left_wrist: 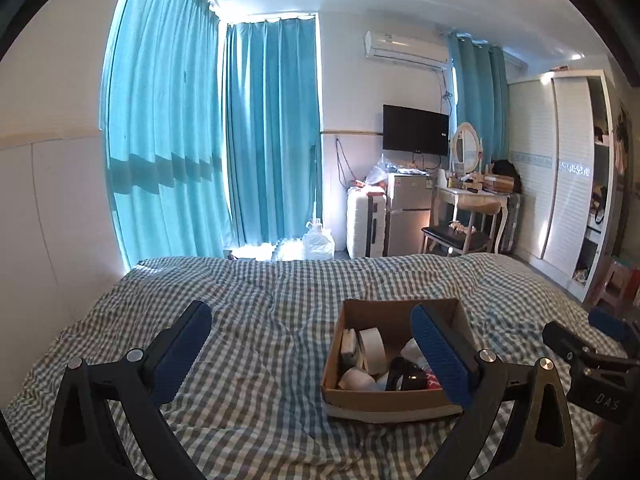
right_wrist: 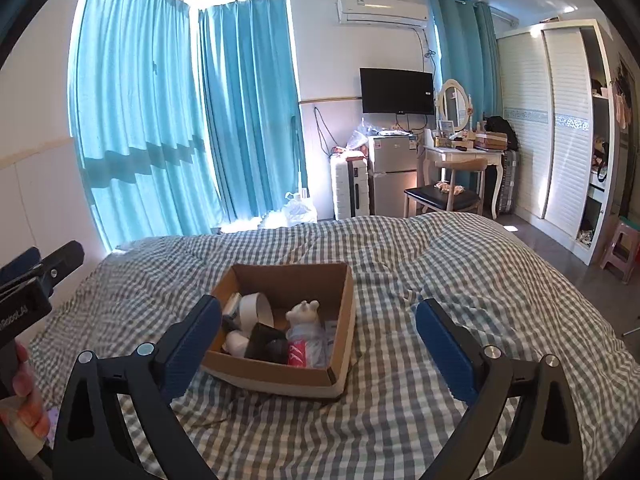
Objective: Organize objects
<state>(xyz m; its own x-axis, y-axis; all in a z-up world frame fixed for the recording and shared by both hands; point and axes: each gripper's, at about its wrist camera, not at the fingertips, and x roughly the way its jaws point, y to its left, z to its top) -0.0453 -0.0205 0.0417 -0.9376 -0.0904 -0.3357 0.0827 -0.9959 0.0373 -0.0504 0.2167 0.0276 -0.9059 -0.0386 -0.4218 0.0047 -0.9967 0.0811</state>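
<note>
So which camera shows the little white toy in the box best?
The right wrist view: the toy stands clear in the box. In the left wrist view, the left claw's finger hides that spot.

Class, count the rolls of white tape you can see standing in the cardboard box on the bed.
1. One white tape roll stands on edge near the left wall of the cardboard box, beside a black object. Others may lie hidden under the clutter.
</note>
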